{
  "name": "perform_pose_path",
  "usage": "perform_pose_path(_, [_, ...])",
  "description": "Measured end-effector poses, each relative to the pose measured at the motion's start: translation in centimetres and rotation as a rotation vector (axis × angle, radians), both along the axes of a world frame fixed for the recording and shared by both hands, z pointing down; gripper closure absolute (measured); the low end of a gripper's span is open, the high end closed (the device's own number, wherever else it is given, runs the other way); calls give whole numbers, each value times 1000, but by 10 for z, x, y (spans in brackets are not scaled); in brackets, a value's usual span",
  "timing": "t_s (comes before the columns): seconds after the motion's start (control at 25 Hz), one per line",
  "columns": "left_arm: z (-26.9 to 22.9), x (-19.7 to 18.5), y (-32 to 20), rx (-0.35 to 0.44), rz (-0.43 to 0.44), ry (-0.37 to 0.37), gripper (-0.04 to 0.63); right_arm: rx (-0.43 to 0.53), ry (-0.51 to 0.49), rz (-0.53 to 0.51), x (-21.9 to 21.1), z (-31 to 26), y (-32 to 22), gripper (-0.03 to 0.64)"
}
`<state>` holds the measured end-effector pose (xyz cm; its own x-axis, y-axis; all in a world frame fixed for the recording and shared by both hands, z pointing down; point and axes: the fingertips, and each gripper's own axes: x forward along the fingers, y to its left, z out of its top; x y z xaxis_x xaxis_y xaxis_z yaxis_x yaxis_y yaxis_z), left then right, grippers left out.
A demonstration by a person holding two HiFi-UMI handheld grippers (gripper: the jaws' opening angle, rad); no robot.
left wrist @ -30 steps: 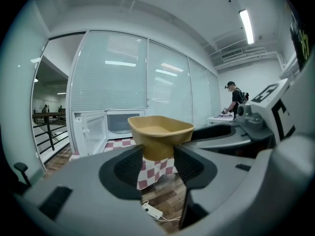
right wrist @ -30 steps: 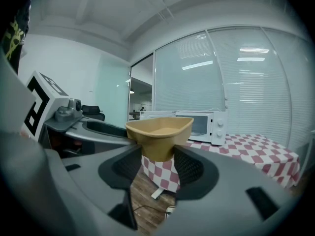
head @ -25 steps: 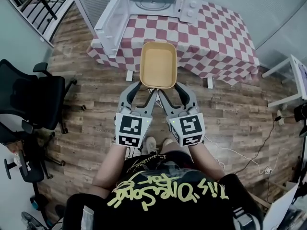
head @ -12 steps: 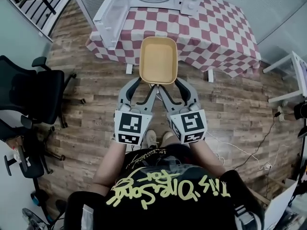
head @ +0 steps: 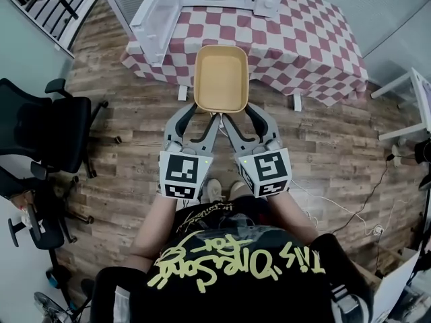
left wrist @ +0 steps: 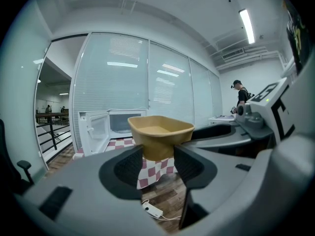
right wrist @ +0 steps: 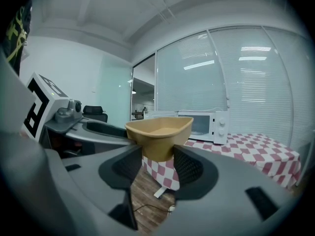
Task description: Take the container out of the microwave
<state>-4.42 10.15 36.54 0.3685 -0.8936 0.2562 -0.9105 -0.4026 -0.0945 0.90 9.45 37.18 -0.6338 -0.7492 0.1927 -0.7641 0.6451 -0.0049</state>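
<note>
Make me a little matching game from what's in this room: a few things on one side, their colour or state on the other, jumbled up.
Things:
1. container
2. microwave
3. office chair
4. tablecloth

Colour or state:
a. red and white checks
b. door standing open
c. black
d. tan, held up in the air

Pairs: 1-d, 2-b, 3-c, 4-a.
</note>
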Motion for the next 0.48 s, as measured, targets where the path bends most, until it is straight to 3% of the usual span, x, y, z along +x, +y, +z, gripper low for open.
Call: perform_pose_path(0.48, [-3,1,-6,1,1,7,394,5,6,1,1,-4,-6,413])
